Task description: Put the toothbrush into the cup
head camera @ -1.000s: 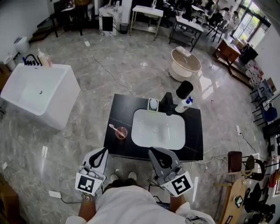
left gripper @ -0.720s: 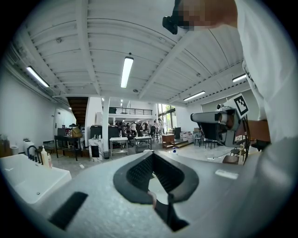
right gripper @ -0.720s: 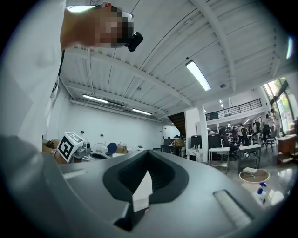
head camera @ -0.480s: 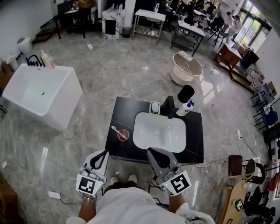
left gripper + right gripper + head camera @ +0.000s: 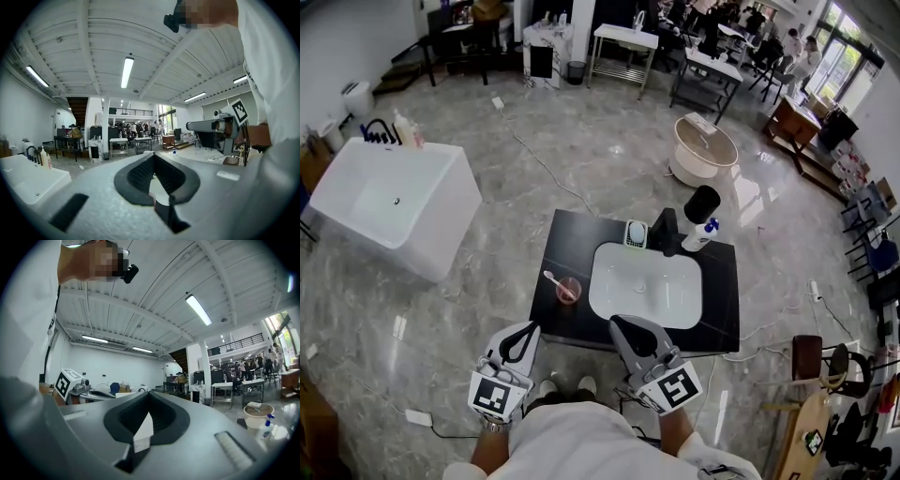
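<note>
Bearing everything: black tabletop (image 5: 558, 239), white sink (image 5: 644, 284) inset.
Tongs: left tongs (image 5: 528, 328), right tongs (image 5: 617, 324) pressed closed, empty, low at near edge.
Cup: pinkish cup (image 5: 570, 291), left of sink.
Toothbrush: pale toothbrush (image 5: 553, 277), leaning in cup.

toothbrush (image 5: 554, 279) lower end hidden inside cup (image 5: 570, 292), person's torso (image 5: 581, 452) cut off by bottom edge

Toothbrush (image 5: 551, 277) sits in cup (image 5: 570, 292), left of the basin (image 5: 645, 286).

Black counter (image 5: 551, 246): sink (image 5: 645, 286), cup (image 5: 569, 290), soap dish (image 5: 636, 233), bottle (image 5: 701, 236).
</note>
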`<state>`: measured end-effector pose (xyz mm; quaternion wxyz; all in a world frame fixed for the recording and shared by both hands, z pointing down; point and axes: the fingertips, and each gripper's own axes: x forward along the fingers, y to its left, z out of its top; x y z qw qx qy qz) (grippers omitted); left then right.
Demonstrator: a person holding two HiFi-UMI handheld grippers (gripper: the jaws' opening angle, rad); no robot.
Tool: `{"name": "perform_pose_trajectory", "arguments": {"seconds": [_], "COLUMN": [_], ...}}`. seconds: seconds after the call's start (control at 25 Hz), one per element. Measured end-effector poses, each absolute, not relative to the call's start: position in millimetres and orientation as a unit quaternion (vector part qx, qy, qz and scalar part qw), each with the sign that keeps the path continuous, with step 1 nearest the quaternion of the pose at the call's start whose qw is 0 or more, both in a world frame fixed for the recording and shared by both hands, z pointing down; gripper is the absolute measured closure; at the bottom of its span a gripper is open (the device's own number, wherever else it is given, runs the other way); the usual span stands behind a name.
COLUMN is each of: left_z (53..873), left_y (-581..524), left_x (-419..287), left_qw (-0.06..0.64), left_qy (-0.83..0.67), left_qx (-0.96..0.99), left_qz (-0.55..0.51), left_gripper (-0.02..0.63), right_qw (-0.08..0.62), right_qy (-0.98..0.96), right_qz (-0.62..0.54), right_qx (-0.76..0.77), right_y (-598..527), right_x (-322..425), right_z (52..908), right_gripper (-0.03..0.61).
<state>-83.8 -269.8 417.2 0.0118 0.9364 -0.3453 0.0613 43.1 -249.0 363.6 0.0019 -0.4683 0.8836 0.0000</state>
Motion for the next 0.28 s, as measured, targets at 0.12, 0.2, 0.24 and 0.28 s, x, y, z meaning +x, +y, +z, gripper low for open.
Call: {"name": "perform_pose_trajectory", "arguments": {"seconds": [0.12, 0.2, 0.24, 0.28], "left_z": [424.5, 422.0, 420.0, 418.2], "left_y": [-269.4, -271.0, -271.7, -272.4], "left_x": [-87.4, -87.2, -86.9, -86.7], "left_qw": [0.015, 0.012, 0.009, 0.007], "left_qy": [-0.348, -0.348, -0.348, -0.347], "left_qx": [0.935, 0.935, 0.936, 0.936], "left_qz": [0.070, 0.060, 0.054, 0.049], "left_gripper": [0.615, 0.615, 0.615, 0.615], "right_qw": [0.001, 0.001, 0.001, 0.001], "right_qy": [0.883, 0.882, 0.881, 0.881], "right_qz": [-0.003, -0.003, -0.002, -0.002], "right_qx": [-0.469, -0.471, -0.473, -0.474], "right_y": [-250.3, -251.3, -251.6, -251.9], "right_x": [43.8, 45.2, 45.7, 46.2], "right_z": [366.6, 367.9, 368.3, 368.7], "right_gripper": [0.568, 0.568, 0.568, 0.568]}}
